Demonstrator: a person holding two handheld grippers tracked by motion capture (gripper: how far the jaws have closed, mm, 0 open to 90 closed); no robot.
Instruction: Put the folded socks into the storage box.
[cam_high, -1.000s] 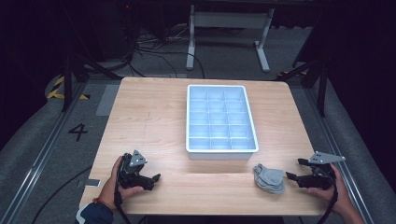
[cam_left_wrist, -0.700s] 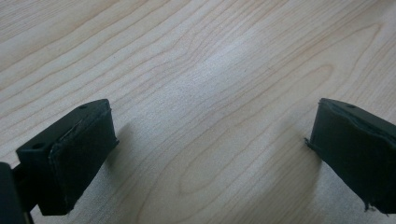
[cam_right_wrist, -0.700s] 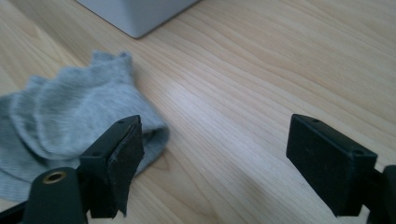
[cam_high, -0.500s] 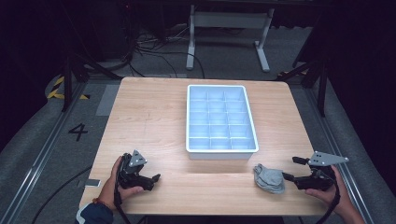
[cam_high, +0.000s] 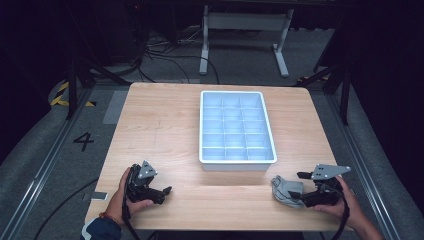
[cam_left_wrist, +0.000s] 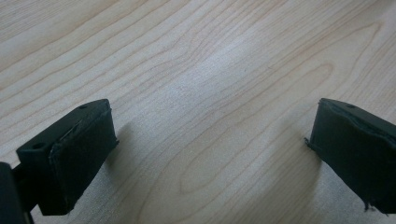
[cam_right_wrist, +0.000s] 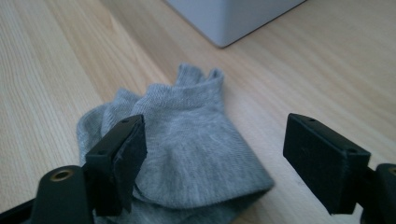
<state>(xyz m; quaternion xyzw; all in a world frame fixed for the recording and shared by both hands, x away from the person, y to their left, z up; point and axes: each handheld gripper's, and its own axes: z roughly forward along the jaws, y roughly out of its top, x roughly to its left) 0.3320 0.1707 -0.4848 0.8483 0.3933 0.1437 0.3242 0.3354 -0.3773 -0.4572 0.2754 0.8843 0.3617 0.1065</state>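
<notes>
A crumpled grey sock (cam_high: 286, 190) lies near the table's front right edge, just in front of the white compartment tray (cam_high: 237, 165). My right gripper (cam_high: 303, 189) points left at it with its jaws spread. In the right gripper view the sock (cam_right_wrist: 196, 135) lies flat on the wood, running from beside the left pad out ahead of the right gripper (cam_right_wrist: 229, 158); neither pad presses on it. My left gripper (cam_high: 166, 191) rests at the front left, held in a hand. Its jaws stand wide over bare wood in the left gripper view (cam_left_wrist: 210, 154).
The tray's corner (cam_right_wrist: 224, 23) rises just beyond the sock. The wooden table (cam_high: 160, 130) ends close behind both hands. Dark floor, cables and a metal stand (cam_high: 245, 30) lie past the far edge.
My right gripper has shifted a little to the left, closer to the sock. The sock, the tray and the left gripper have stayed put.
</notes>
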